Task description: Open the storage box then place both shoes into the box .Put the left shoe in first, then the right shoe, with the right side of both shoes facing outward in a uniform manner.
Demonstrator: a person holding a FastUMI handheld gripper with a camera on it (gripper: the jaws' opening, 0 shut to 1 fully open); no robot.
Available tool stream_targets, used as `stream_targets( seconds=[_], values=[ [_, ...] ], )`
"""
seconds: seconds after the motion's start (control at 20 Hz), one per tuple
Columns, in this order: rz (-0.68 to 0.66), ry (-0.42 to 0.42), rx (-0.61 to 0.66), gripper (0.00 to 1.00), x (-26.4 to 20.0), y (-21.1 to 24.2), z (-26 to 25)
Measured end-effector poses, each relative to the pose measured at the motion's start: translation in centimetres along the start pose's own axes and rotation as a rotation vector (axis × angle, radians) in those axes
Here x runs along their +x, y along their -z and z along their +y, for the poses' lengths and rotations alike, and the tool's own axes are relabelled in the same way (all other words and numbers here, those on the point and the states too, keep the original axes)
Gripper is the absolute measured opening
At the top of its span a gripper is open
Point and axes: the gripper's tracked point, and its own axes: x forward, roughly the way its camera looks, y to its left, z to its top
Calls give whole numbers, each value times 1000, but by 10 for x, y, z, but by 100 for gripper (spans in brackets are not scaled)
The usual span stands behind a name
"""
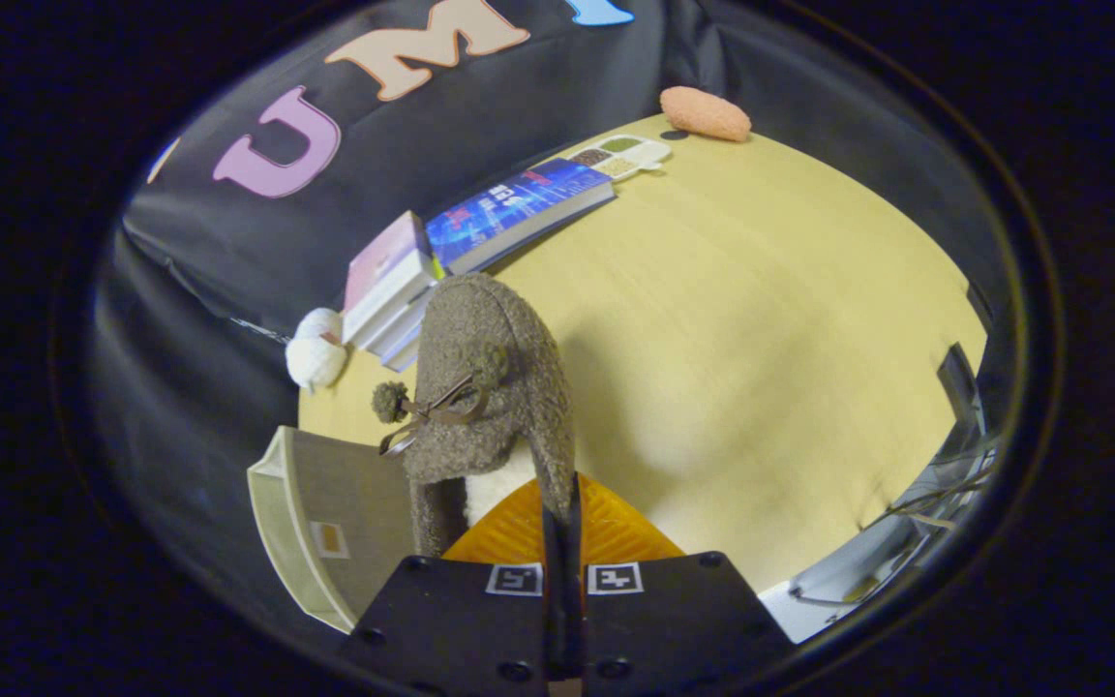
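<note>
Gripper (562,513) pinched tight on the fuzzy grey shoe's (485,387) collar — shoe hung ahead, storage box (325,523) just left, books (480,242) beyond

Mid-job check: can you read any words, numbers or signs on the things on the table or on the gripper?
On the blue book: white cover print, too blurred to read.
On the storage box: a small tag, too small to read.
On the gripper, shut on the shoe: two square coded markers, no words.
</note>
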Motion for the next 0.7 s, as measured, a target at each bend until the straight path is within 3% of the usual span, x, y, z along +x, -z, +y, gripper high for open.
stream_targets(
  seconds=[0.5, 0.7],
  values=[
    [9, -223, -34, 3, -64, 56, 167],
    [69, -226, -93, 3, -58, 88, 196]
  ],
)
